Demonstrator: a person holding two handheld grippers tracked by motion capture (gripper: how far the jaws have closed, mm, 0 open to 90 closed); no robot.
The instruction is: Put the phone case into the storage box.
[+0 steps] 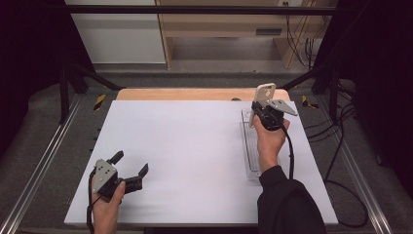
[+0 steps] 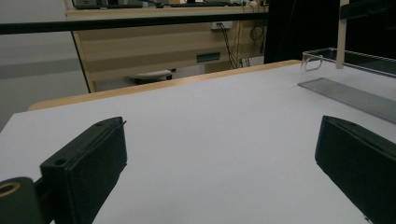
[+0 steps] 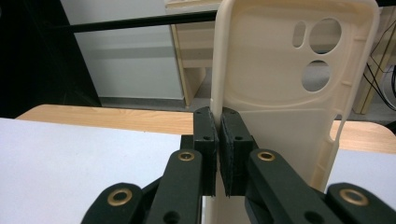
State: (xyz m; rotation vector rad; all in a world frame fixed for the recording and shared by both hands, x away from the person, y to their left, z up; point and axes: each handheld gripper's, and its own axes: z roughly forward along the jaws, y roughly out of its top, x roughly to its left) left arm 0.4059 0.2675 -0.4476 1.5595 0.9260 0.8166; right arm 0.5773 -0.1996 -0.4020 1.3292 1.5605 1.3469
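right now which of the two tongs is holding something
The right tongs, near the table's far right over the clear tray: their jaws are clamped on the edge of a cream phone case. The left tongs stand wide open with nothing between them.

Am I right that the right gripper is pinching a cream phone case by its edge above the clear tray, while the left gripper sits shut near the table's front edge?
Not quite: the left gripper is open, not shut; the left gripper view shows its jaws standing wide apart with nothing between them. The rest holds: the right gripper pinches the cream phone case by its edge above the clear tray.
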